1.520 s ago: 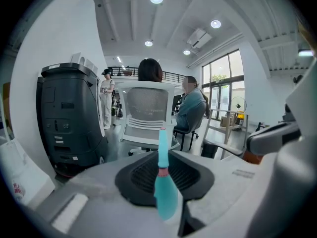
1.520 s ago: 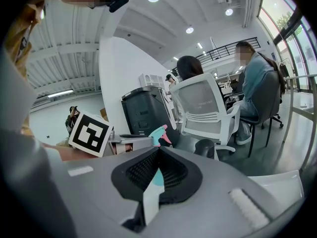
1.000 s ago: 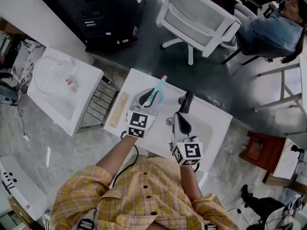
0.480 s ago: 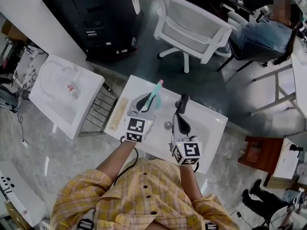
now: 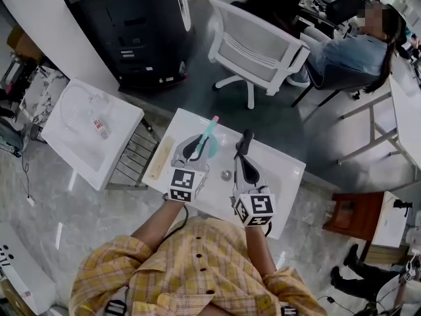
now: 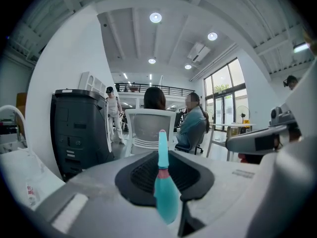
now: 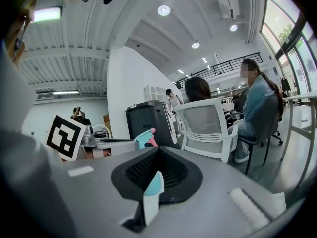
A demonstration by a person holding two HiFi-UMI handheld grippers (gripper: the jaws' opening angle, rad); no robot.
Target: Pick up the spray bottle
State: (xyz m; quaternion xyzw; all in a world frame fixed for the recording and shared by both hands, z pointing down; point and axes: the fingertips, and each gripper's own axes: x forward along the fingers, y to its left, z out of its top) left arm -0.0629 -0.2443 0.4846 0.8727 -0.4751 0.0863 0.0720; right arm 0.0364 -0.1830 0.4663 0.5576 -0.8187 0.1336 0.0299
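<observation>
The spray bottle (image 5: 209,135) is teal with a pink tip. It hangs above the white basin (image 5: 284,171), with my left gripper (image 5: 197,147) shut on it. In the left gripper view the bottle (image 6: 163,192) stands upright between the jaws, nozzle pointing up. My right gripper (image 5: 244,142) hovers just to the right of it, apart from the bottle, its black jaws together. In the right gripper view the bottle's head (image 7: 143,138) shows to the left. A thin white and teal sliver (image 7: 152,197) sits at the right jaws' seam; I cannot tell what it is.
A metal drain (image 5: 226,174) lies in the basin and a wooden strip (image 5: 161,157) along its left rim. A second white basin (image 5: 69,133) with a small bottle (image 5: 100,125) stands left, past a wire rack (image 5: 135,151). Beyond are a black cabinet (image 5: 131,25), a white chair (image 5: 256,48) and a seated person (image 5: 342,51).
Both grippers have risen a little above the basin, the left one carrying the spray bottle up with it. Neither gripper's jaws have changed.
</observation>
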